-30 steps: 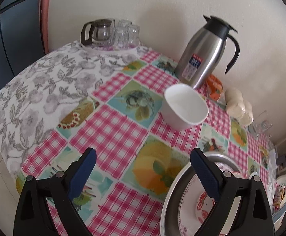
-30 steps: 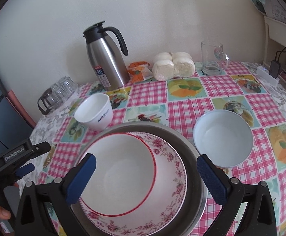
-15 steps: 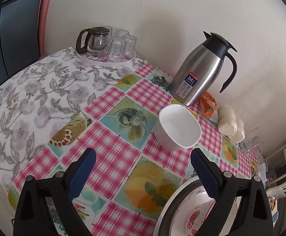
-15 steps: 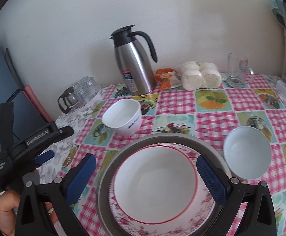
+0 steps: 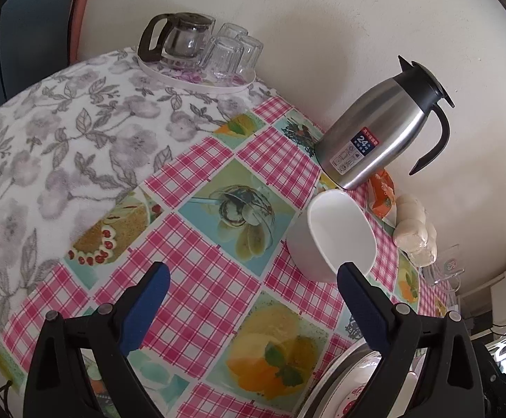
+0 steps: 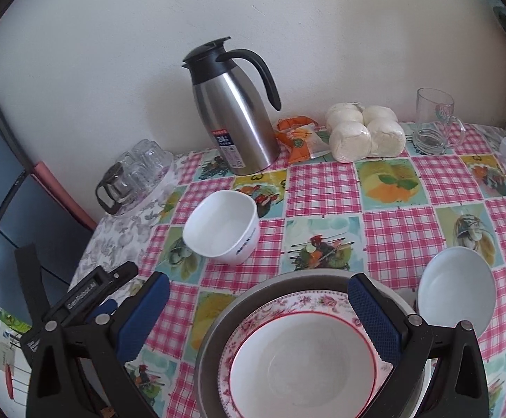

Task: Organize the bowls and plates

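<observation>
Spreading under both tools, the tabletop (image 6: pixel 392 223) carries every dish in its checked cloth. Largest is the metal basin (image 6: pixel 218 345), directly below and between the spread fingers of the right tool (image 6: pixel 258 317); inside it lies a floral plate (image 6: pixel 308 304), and nested on that a red-rimmed bowl (image 6: pixel 305 365). That stack looks heavy and rigid, and the glazed pieces would likely slide on one another if tipped, so any lift should take the basin's rim and keep it level. Beyond the right tool's right finger, just beside the basin, sits a round white bowl (image 6: pixel 457 292); whether it touches the basin I cannot tell. Ahead and to the left of the right tool stands the squarish white bowl (image 6: pixel 221 231), also seen just ahead of the right finger of the left tool (image 5: pixel 253 299), which is likewise spread wide and holds nothing. Both bowls seem light, stiff, slick and breakable; pinching across the thin rim wall is the sensible hold.
</observation>
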A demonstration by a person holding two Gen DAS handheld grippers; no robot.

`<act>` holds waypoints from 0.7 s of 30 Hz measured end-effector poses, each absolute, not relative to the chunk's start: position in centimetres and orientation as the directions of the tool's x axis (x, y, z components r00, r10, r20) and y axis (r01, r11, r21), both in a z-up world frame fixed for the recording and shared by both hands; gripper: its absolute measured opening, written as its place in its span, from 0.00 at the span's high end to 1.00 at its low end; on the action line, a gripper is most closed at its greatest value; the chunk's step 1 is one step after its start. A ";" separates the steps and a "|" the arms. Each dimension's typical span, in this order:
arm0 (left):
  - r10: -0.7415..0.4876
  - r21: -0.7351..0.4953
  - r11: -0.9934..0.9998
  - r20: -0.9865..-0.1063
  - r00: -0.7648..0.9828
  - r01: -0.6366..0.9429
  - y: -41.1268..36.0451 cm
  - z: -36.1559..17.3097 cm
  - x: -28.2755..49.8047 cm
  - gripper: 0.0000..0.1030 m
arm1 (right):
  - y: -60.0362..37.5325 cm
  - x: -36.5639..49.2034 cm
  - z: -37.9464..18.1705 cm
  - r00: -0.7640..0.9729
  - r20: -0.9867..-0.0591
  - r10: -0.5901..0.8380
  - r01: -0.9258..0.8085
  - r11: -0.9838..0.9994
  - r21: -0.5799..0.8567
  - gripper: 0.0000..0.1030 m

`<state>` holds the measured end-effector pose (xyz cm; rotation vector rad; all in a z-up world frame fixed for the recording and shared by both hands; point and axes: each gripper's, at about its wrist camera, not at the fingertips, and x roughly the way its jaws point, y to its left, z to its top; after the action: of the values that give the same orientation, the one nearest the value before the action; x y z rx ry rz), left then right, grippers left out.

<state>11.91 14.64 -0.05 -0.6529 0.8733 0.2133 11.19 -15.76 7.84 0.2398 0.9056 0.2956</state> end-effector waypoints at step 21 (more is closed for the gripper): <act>-0.233 -0.537 0.756 -0.756 0.612 -0.375 14.2 -3.5 16.7 0.25 | -11.0 17.5 4.5 0.459 -0.824 0.331 -0.107 0.942 0.319 0.29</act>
<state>16.72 14.16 -3.46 -0.7364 0.9312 0.0909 17.52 -10.96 4.47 0.2348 1.0623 0.2724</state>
